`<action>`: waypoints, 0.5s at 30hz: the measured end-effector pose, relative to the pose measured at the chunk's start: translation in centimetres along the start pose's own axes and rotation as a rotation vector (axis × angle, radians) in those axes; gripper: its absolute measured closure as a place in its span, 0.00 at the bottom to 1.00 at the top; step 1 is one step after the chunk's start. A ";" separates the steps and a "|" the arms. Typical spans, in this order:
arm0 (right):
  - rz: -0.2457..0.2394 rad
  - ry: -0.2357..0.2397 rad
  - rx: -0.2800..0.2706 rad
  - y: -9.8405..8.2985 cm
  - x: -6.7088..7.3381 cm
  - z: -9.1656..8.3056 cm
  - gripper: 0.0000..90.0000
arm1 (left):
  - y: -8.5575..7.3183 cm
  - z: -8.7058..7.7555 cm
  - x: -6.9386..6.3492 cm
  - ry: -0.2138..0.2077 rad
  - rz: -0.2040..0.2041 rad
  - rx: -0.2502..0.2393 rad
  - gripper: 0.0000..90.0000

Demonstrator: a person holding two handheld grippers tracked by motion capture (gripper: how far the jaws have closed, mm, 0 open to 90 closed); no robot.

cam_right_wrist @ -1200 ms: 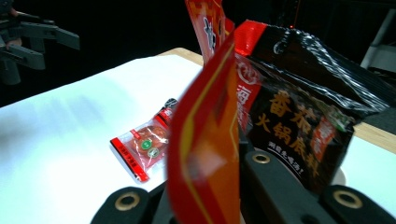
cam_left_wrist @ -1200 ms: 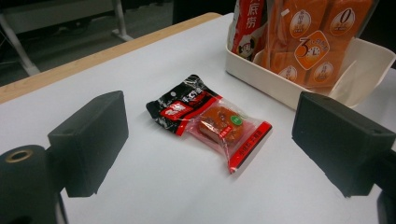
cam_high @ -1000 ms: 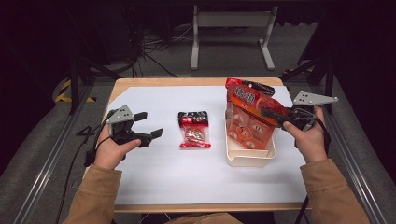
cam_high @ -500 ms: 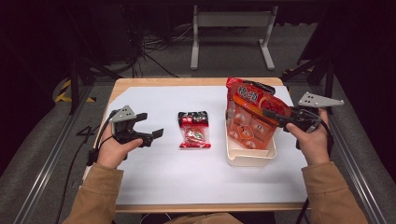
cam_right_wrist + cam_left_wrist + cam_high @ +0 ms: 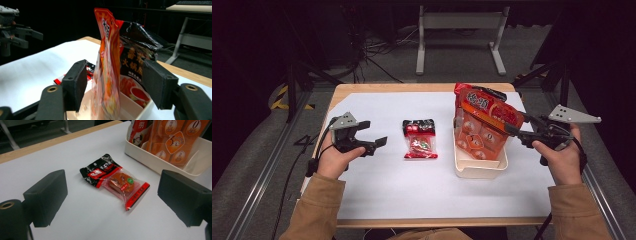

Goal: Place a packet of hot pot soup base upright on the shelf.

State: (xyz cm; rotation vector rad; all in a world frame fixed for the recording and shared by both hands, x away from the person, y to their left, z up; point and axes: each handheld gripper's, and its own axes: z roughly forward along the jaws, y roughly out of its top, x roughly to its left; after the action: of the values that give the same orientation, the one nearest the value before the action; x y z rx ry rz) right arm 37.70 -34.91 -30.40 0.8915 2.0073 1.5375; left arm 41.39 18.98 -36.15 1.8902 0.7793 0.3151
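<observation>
The left gripper (image 5: 373, 141) hangs over the table's left side with its jaws wide apart and nothing between them, aimed at the small sachet (image 5: 420, 139) lying flat on the white sheet (image 5: 382, 190), a little way off to its right. From the left gripper view the sachet (image 5: 117, 182) looks light and crinkly: a black and red film pack with a clear window over a firm orange block. I'd guess the film is slick, so a pinch across the block in the middle should hold better than one on the thin sealed edge, which would likely flop or slide out.

Further right stands the cream tray (image 5: 479, 170), and in it the big orange pouch (image 5: 484, 125), upright and leaning slightly, with a darker pack (image 5: 136, 53) behind it. The right gripper (image 5: 519, 132) is just beside the pouch's right edge. Its jaws have just been opening; in the right gripper view the pouch (image 5: 107, 72) stands between the two pads (image 5: 76, 83) with a gap on each side, so it is released, not gripped. The pouch looks soft, glossy and top-heavy, propped by the tray wall and the pack behind. If it needs shifting, the flat upper seal seems the best place to grab; squeezing the belly would probably just buckle it.
</observation>
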 end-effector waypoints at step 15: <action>-0.023 -0.018 0.085 -1.9 -0.1 -2.2 0.39 | 0.7 0.7 -0.4 -0.016 0.009 0.007 0.13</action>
State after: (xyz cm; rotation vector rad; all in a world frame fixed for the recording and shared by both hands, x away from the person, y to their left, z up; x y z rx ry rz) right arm 35.84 -36.81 -31.60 0.9090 2.0760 1.4366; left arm 41.72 18.05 -35.79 1.9011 0.7623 0.3031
